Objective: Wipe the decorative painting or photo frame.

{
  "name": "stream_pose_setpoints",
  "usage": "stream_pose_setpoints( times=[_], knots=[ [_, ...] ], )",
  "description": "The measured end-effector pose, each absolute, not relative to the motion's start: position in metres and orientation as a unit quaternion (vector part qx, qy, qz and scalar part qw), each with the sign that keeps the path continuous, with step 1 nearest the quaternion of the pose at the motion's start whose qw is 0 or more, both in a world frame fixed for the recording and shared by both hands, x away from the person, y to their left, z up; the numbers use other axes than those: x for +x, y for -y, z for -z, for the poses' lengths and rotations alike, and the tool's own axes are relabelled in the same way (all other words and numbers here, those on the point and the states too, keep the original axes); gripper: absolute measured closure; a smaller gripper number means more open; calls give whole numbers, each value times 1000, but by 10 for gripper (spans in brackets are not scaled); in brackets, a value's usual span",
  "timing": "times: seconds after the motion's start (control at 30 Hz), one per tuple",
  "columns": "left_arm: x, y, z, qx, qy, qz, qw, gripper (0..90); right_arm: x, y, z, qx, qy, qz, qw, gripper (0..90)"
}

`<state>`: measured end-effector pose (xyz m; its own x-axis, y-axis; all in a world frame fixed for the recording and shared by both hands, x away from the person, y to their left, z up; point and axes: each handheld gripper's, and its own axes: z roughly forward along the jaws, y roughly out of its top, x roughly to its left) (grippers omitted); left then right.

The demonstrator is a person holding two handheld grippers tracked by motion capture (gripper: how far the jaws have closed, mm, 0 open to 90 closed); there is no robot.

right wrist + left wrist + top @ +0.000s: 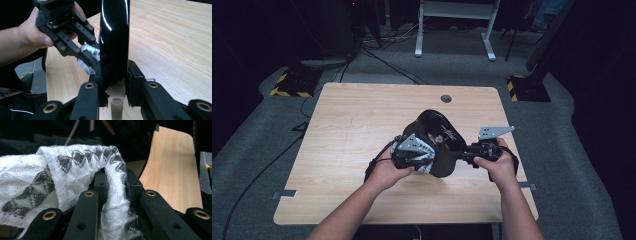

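Plate (439, 142), glossy black, held on edge above centre of wooden table (352, 130). R gripper (113, 87) clamps plate rim betw. closed jaws. L gripper (113, 192) pinches white-and-grey patterned cloth (50, 175), pressed against plate's face.

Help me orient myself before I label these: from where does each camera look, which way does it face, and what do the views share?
High view: above the person's side, looking forward and down on the table; forearms, left gripper and right gripper show.
Left gripper view: rides the left gripper, looking along its jaws shut on the patterned white cloth.
Right gripper view: rides the right gripper, looking along jaws clamped on the glossy black plate held edge-on; the left hand shows.
Shared: cloth and plate appear in the high and right gripper views.
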<state>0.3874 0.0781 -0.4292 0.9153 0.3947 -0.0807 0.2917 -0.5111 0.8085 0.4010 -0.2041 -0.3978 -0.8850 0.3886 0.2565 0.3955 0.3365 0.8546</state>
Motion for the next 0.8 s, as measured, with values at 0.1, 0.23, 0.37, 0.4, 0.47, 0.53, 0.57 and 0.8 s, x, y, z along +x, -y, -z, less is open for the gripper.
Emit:
stream_pose_setpoints(
  times=[0.1,0.23,0.37,0.4,0.47,0.53,0.57,0.8],
  knots=[
    [385,-76,430,869,-189,-61,453,763,401,205,398,-240,817,524,4,756],
    [387,-83,433,870,-192,-65,449,764,401,205,398,-239,817,525,5,755],
    [391,-93,436,867,-208,-67,448,765,401,204,398,-238,818,524,5,754],
    [395,-100,438,866,-216,-71,446,765,401,204,398,-238,817,525,5,754],
    [398,-107,439,864,-225,-73,445,765,401,204,398,-239,817,525,5,753],
    [400,-114,440,862,-232,-77,444,765,401,204,398,-239,817,524,4,752],
    [402,-118,441,862,-235,-79,442,765,401,204,398,-239,817,524,4,752],
    [406,-127,443,863,-245,-89,432,765,401,203,398,-240,816,526,5,750]
  ],
)
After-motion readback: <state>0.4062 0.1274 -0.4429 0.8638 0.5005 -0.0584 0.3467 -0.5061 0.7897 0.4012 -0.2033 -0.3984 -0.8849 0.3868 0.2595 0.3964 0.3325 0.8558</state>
